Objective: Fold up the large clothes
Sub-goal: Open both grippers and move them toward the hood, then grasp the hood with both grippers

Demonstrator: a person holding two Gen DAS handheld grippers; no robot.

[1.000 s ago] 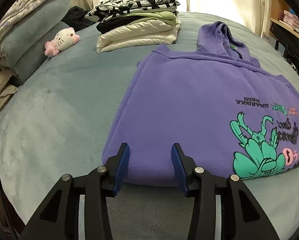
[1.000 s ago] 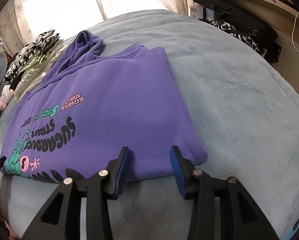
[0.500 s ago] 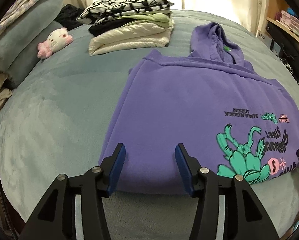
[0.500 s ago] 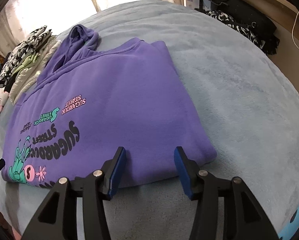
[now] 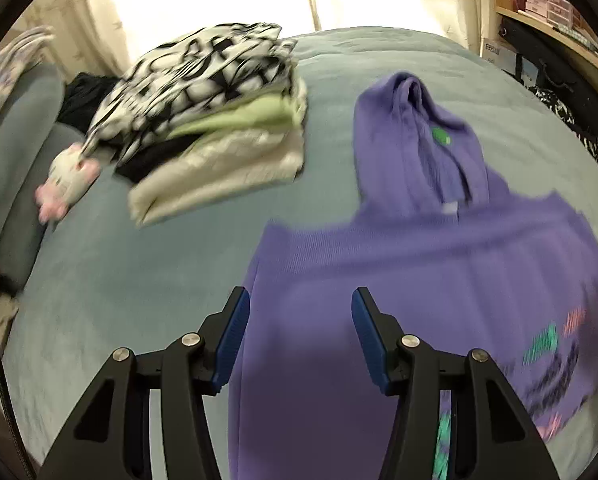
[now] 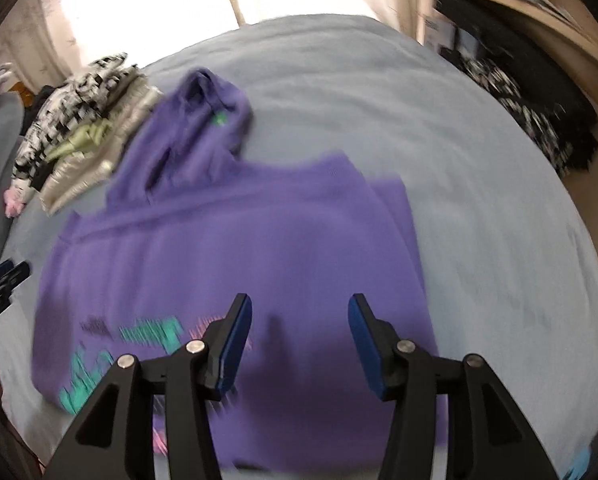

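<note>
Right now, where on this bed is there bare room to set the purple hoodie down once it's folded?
Bare blanket runs right of the purple hoodie, up to the dark clothes at the bed's edge. A second bare patch lies between the hoodie's left side and the pillows. The far left is crowded: folded stack, plush toy.

Purple hoodie [image 5: 439, 280] with printed graphic, flat, sleeves folded in, hood extended
</note>
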